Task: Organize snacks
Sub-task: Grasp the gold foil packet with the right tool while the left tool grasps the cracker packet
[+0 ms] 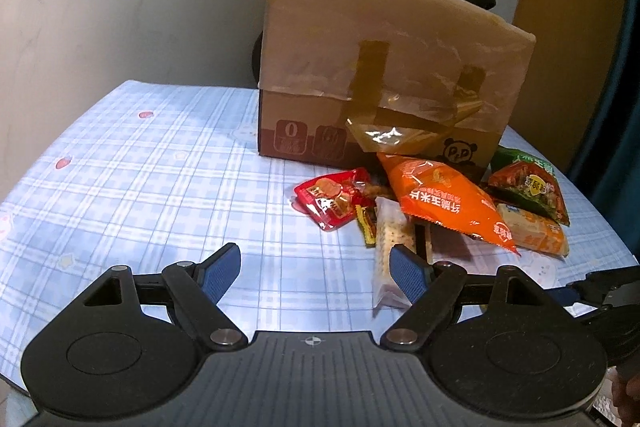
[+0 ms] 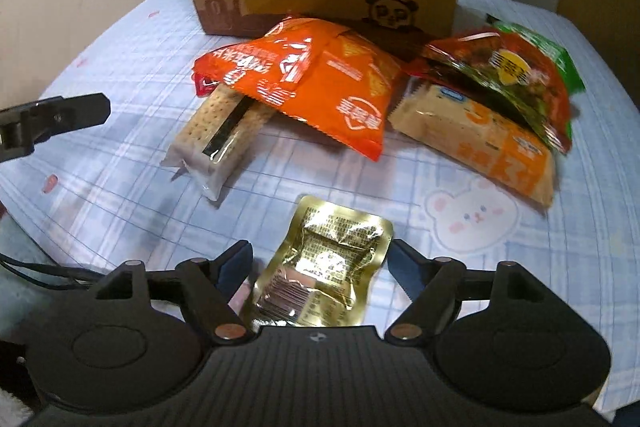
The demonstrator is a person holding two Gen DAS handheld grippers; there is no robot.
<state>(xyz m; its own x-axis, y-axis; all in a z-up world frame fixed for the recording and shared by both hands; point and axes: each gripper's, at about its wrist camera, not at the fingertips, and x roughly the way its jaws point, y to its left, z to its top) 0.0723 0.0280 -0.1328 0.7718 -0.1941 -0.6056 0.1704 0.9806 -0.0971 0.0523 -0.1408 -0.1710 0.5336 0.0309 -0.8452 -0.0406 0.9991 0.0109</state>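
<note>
One gold packet, between spread right tongs

A matt brown cardboard box, patched with glossy tape, stands at twelve o'clock on a surface covered in smooth blue-checked cloth. Shiny plastic wrappers catch the light: an orange bag, a clear cracker pack at ten o'clock, and a crinkled gold foil pouch nearest the lens. Each tool is matt black plastic with textured blue pads and metal rivets.
</note>
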